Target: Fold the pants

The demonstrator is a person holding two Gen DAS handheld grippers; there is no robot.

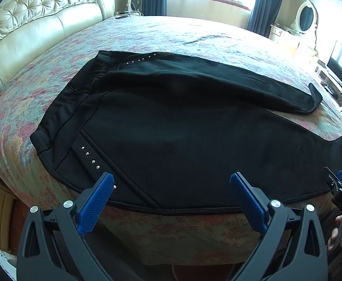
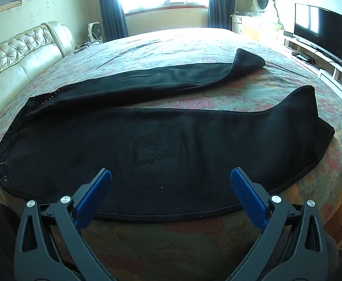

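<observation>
**A:** Blue pads of the left gripper [image 1: 172, 182] sit right over the near hem, jaws spread wide, nothing between them. Same w/ the right gripper [image 2: 171, 178]: wide apart, empty, hanging above the near leg.

**B:** Where are the pants exactly?

**A:** Black pants [image 1: 182, 126] lie flat on the floral bedspread [image 1: 159, 35], lengthwise along the near bed edge. Waistband [image 1: 53, 126] to the left, cuffs to the right. Legs are splayed: far leg [image 2: 159, 77] angles away w/ a strip of bedspread showing between it and the near leg [image 2: 171, 145]. Far cuff [image 2: 248, 61] is curled up a bit.

**B:** So what's the step?

**A:** Prob. first fold, one leg onto the other. Not started, I'd say.

**B:** Tips?

**A:** Pinch the near outer seam at two pts well apart, left near the studded pocket [image 1: 91, 157], right toward the cuff, so the cloth doesn't sag in the middle. Lift both together, carry over evenly, line up seams and waistband. Flatten that curled cuff, else it bunches. Fabric looks thick and soft, so grab only the layers you mean to, not the bedspread.
</observation>
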